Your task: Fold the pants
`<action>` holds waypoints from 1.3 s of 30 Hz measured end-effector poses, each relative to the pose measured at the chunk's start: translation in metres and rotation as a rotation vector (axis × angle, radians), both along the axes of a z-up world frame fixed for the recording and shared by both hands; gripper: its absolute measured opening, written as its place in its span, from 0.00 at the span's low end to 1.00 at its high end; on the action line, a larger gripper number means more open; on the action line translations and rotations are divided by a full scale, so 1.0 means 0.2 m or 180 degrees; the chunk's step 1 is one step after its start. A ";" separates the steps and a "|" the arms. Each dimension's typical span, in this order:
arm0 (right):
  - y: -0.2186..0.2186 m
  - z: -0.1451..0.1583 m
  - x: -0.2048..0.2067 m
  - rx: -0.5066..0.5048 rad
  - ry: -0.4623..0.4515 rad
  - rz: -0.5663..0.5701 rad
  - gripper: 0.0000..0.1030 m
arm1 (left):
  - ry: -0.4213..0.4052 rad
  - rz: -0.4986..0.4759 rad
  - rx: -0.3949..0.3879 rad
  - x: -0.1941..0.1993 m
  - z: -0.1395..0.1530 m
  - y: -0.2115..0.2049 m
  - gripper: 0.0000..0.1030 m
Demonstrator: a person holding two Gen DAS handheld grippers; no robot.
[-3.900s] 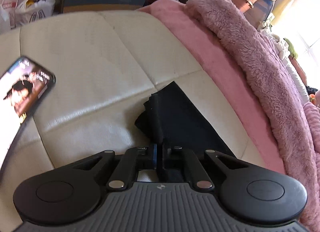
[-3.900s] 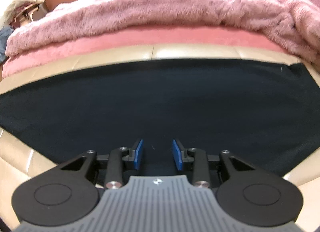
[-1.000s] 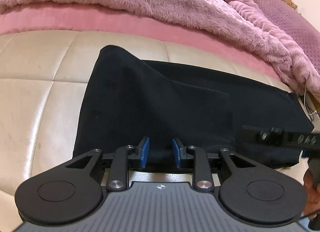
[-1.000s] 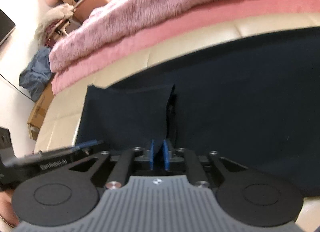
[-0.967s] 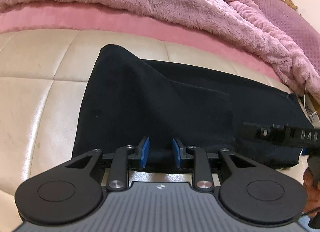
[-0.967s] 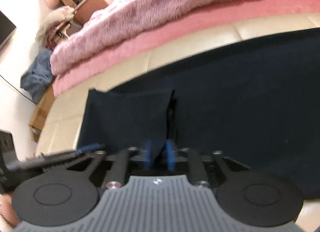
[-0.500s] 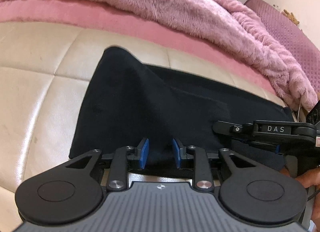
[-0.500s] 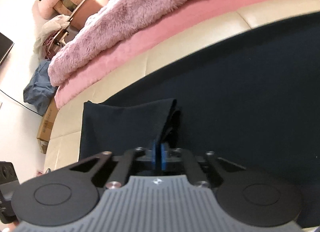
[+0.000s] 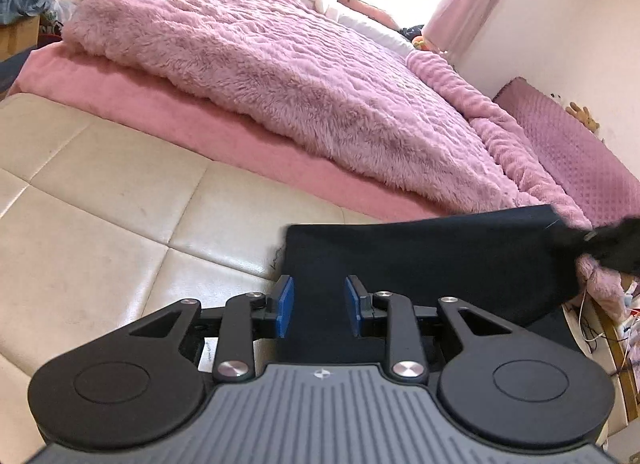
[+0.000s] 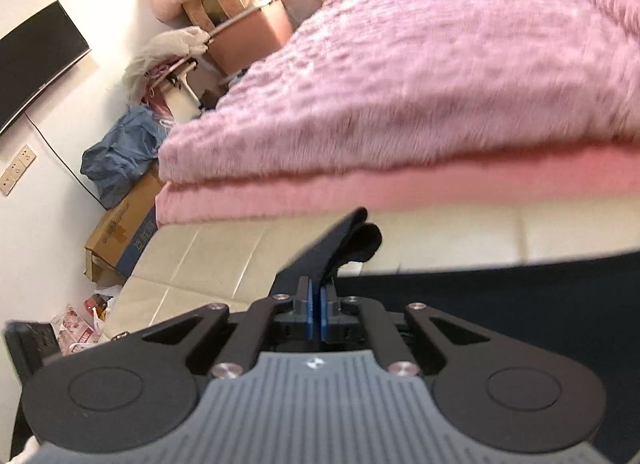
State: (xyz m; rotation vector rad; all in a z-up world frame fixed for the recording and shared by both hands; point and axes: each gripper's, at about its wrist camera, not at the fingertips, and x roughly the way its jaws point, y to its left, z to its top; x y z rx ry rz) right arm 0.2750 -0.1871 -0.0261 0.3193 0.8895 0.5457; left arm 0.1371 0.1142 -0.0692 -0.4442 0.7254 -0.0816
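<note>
The black pants (image 9: 424,260) lie on the cream leather bench (image 9: 120,223) at the foot of the bed. My left gripper (image 9: 318,306) is open, its blue pads either side of the pants' near edge, holding nothing. My right gripper (image 10: 315,306) is shut on a fold of the black pants (image 10: 340,240) and holds that end lifted above the bench (image 10: 440,232). The rest of the pants (image 10: 500,296) spread dark to the right below it. A dark blurred shape at the pants' far right corner in the left wrist view is hard to identify.
A fluffy pink blanket (image 9: 280,75) over a pink sheet (image 9: 160,103) borders the bench's far side. Cardboard boxes (image 10: 120,236), a blue bag (image 10: 120,151) and a wall screen (image 10: 36,59) stand left of the bed.
My right gripper has lifted the gripped end of the pants up off the bench. My left gripper has moved right along the pants' near edge, and still stands open.
</note>
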 end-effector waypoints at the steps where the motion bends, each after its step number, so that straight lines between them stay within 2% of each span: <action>1: -0.05 0.07 0.00 -0.0005 -0.0047 -0.0014 0.00 | 0.0001 0.0001 -0.0007 0.00 0.00 -0.01 0.31; 6: -0.36 0.29 0.00 -0.0083 -0.0127 -0.0179 0.00 | 0.0013 -0.0044 -0.0014 0.00 0.01 -0.06 0.31; 11: -0.76 0.35 -0.02 -0.0293 -0.0095 -0.0556 0.00 | 0.0085 -0.0125 0.0021 0.01 0.00 -0.12 0.31; 15: -1.12 0.23 -0.02 -0.0430 0.0106 -0.0958 0.00 | 0.0183 -0.0211 0.0074 0.05 -0.03 -0.20 0.31; 20: -1.46 -0.11 0.04 -0.0701 0.0595 -0.1313 0.00 | 0.0347 -0.0319 0.0157 0.10 -0.08 -0.31 0.31; 24: -1.56 -0.40 0.05 -0.0884 0.0867 -0.1477 0.00 | 0.0455 -0.0395 0.0260 0.13 -0.12 -0.39 0.31; 27: -1.58 -0.53 0.06 -0.0912 0.0970 -0.1508 0.00 | 0.0535 -0.0410 0.0297 0.16 -0.14 -0.42 0.31; 33: -1.52 -0.58 0.09 -0.1167 0.0940 -0.1334 0.00 | 0.0640 -0.0463 0.0345 0.23 -0.19 -0.48 0.31; 39: -1.48 -0.52 0.09 -0.1320 0.0818 -0.1185 0.00 | 0.0658 -0.0567 0.0393 0.30 -0.21 -0.56 0.31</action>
